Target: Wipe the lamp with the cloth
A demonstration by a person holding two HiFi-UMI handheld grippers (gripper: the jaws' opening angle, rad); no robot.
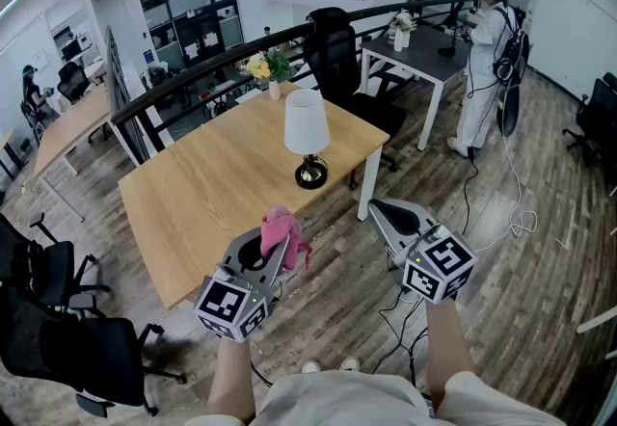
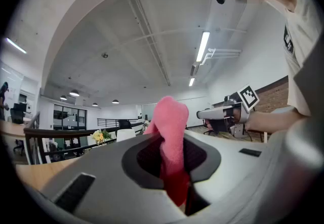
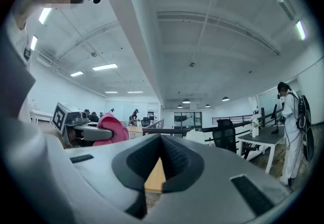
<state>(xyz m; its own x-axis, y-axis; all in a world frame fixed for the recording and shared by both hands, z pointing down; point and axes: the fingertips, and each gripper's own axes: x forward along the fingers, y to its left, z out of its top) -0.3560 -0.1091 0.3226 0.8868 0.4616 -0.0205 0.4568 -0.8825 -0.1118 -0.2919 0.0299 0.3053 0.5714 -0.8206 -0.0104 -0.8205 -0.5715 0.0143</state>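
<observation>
A lamp with a white shade and a black base stands on the wooden table, near its right end. My left gripper hovers off the table's front edge, shut on a pink cloth that sticks up from its jaws. In the left gripper view the cloth is pinched between the pads and the lamp shade shows small beyond. My right gripper is shut with nothing in it, to the right of the table over the floor. In the right gripper view the jaws meet.
A black office chair stands behind the table and a vase of flowers at its far edge. More black chairs sit at the near left. A person in white stands by a grey desk. Cables lie on the floor.
</observation>
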